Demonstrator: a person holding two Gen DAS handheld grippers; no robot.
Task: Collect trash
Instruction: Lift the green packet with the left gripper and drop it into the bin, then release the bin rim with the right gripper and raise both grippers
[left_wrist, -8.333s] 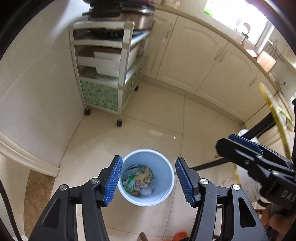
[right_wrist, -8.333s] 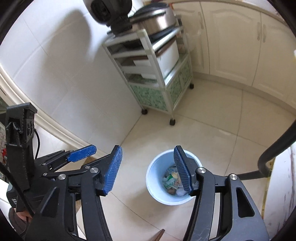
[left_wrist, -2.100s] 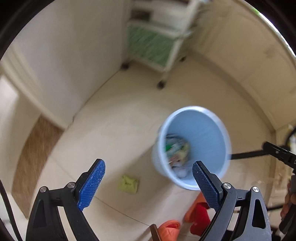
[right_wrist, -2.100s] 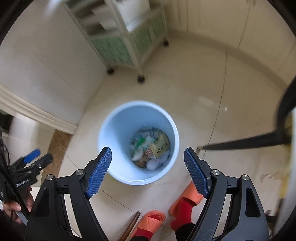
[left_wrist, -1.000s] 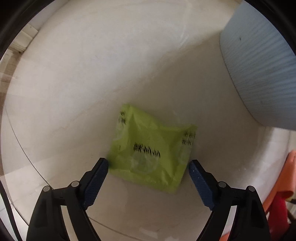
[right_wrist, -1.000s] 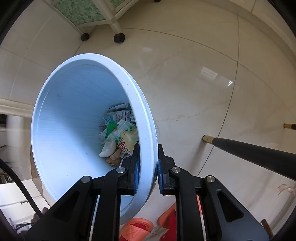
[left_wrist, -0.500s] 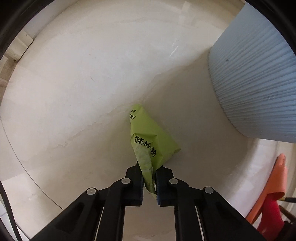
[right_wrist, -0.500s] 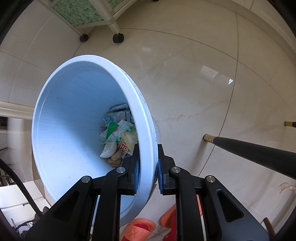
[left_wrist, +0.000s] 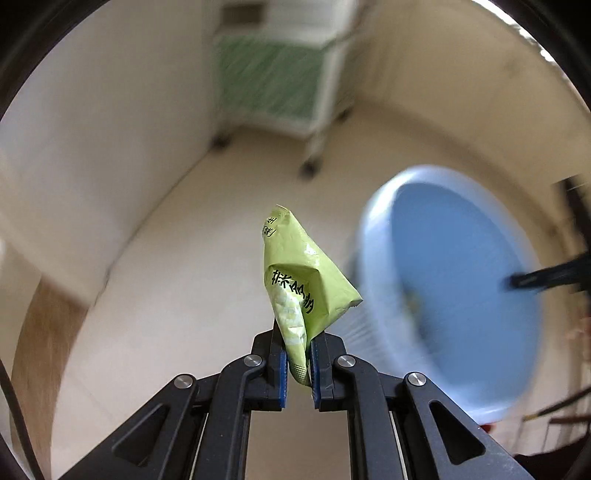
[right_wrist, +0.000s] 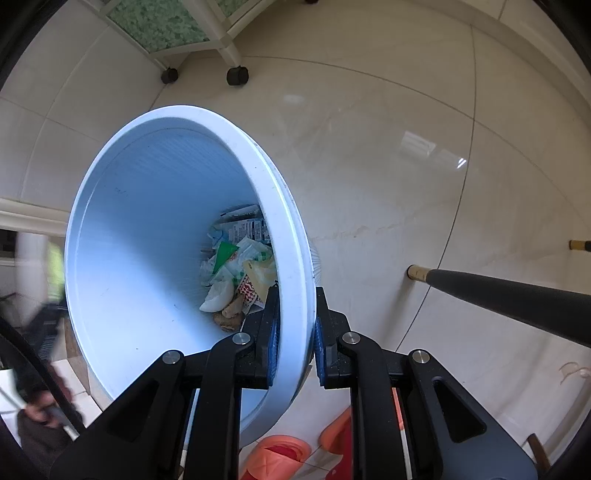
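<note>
Both tongs loaded: bin rim on the right, green wrapper on the left.

We see cream tile floor (right_wrist: 388, 155) filling most of both views, with a white wheeled cart (right_wrist: 207, 33) with green panels at the top by the wall. Our pale blue trash bin (right_wrist: 147, 229) sits tilted, mouth toward the right camera, with mixed wrappers and scraps (right_wrist: 236, 266) piled at its bottom. Our right tongs (right_wrist: 294, 339) are clamped across the bin's rim, one pad inside, one outside. A dark pole (right_wrist: 509, 299) crosses the floor right of the bin; orange slippers (right_wrist: 280, 454) lie under it. Our left tongs (left_wrist: 295, 354) are closed on the crumpled green wrapper (left_wrist: 299, 280), which is off the floor, just left of the blurred bin (left_wrist: 454, 295) mouth and not inside it.
</note>
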